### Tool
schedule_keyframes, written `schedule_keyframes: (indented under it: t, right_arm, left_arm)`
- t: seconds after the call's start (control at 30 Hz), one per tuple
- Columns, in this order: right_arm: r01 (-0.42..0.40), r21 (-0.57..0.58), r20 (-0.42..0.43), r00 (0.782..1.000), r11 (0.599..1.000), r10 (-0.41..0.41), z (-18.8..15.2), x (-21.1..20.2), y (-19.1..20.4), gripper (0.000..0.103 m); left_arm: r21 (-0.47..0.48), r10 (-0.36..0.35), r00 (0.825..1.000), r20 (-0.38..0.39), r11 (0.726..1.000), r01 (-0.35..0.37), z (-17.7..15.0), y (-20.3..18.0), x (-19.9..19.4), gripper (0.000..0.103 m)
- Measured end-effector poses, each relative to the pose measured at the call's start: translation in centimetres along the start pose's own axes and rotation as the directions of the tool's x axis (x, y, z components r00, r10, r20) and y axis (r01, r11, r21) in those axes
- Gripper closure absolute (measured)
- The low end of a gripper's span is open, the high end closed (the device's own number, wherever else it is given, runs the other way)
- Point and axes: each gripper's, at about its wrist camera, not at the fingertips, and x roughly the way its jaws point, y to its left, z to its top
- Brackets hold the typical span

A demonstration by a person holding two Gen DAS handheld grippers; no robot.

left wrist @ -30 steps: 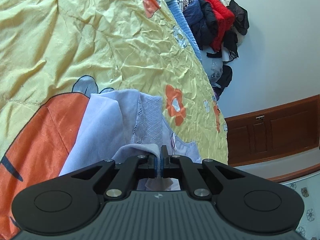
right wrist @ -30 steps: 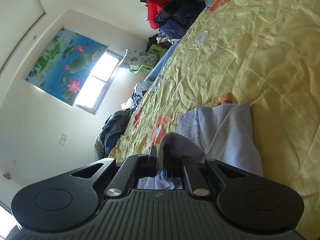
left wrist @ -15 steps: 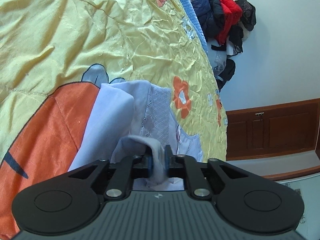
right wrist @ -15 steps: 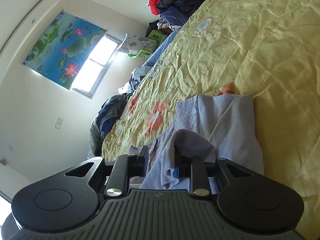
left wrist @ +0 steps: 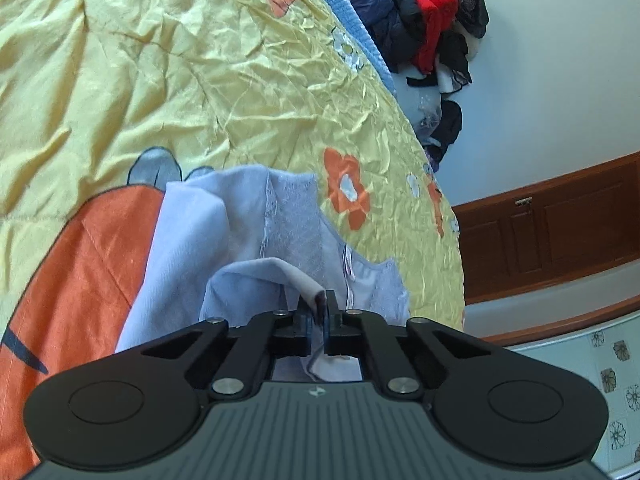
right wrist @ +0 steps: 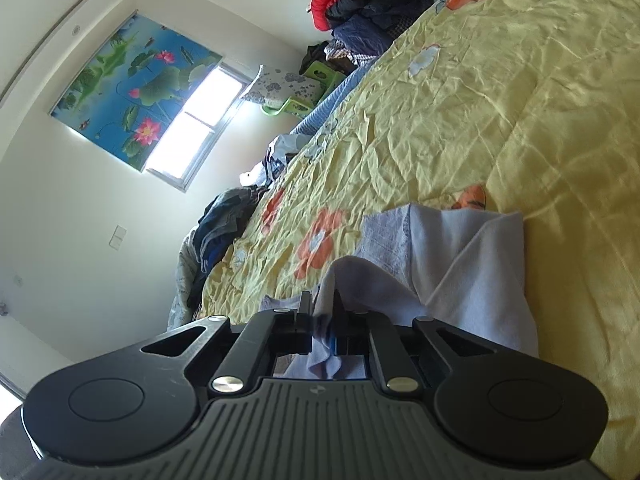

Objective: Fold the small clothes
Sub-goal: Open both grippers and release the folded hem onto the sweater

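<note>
A small pale lilac garment point(left wrist: 200, 248) with a lace panel lies on the yellow bedspread point(left wrist: 200, 80). My left gripper point(left wrist: 319, 312) is shut on a raised fold of its near edge. The garment also shows in the right wrist view point(right wrist: 472, 272), part folded over itself. My right gripper point(right wrist: 322, 312) is shut on another raised fold of its near edge. The cloth under both grippers is hidden by their bodies.
The bedspread point(right wrist: 520, 100) has orange flower prints and a large orange patch point(left wrist: 80, 264). A pile of dark and red clothes point(left wrist: 420, 20) lies at the far end of the bed. A wooden cabinet point(left wrist: 560, 220) stands beyond the bed edge. More clothes point(right wrist: 224, 224) hang off the bed's side.
Half a second ago my right gripper stood open around the cloth; it has now closed on the fold. My left gripper stayed on the garment edge and lifted it slightly.
</note>
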Motion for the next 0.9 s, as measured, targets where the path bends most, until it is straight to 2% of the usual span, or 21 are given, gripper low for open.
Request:
schedule_keyframes:
  t: [0.3, 0.6, 0.67, 0.7, 0.73, 0.83, 0.9]
  right_arm:
    - [0.017, 0.069, 0.061, 0.998, 0.997, -0.021, 1.9, 1.6, -1.6, 0.092]
    - [0.086, 0.121, 0.103, 0.990, 0.989, -0.098, 2.6, 3.0, -3.3, 0.092]
    - [0.113, 0.142, 0.114, 0.985, 0.983, -0.129, 2.6, 3.0, -3.7, 0.087]
    - [0.122, 0.158, 0.119, 0.983, 0.980, -0.141, 2.6, 2.9, -3.9, 0.081]
    - [0.121, 0.168, 0.130, 0.981, 0.978, -0.144, 2.7, 2.7, -4.2, 0.069]
    - [0.119, 0.153, 0.160, 0.977, 0.981, -0.143, 2.8, 2.2, -3.9, 0.060]
    - [0.131, 0.101, 0.183, 0.972, 0.986, -0.148, 2.7, 1.9, -2.9, 0.055]
  left_arm:
    - [0.007, 0.032, 0.994, 0.100, 0.999, -0.033, 2.5, -0.8, 0.6, 0.099]
    - [-0.034, 0.076, 0.991, 0.106, 0.997, -0.073, 3.8, 0.1, 2.9, 0.099]
    - [-0.049, 0.072, 0.993, 0.096, 0.997, -0.068, 4.0, 0.4, 3.1, 0.099]
    - [-0.056, 0.071, 0.993, 0.092, 0.996, -0.066, 4.2, 0.6, 3.0, 0.099]
    - [-0.058, 0.071, 0.993, 0.095, 0.996, -0.066, 4.2, 0.6, 2.9, 0.099]
    - [-0.049, 0.075, 0.989, 0.125, 0.996, -0.069, 4.5, 0.3, 2.3, 0.099]
    - [-0.054, 0.068, 0.987, 0.144, 0.997, -0.060, 4.9, 0.1, 1.9, 0.099]
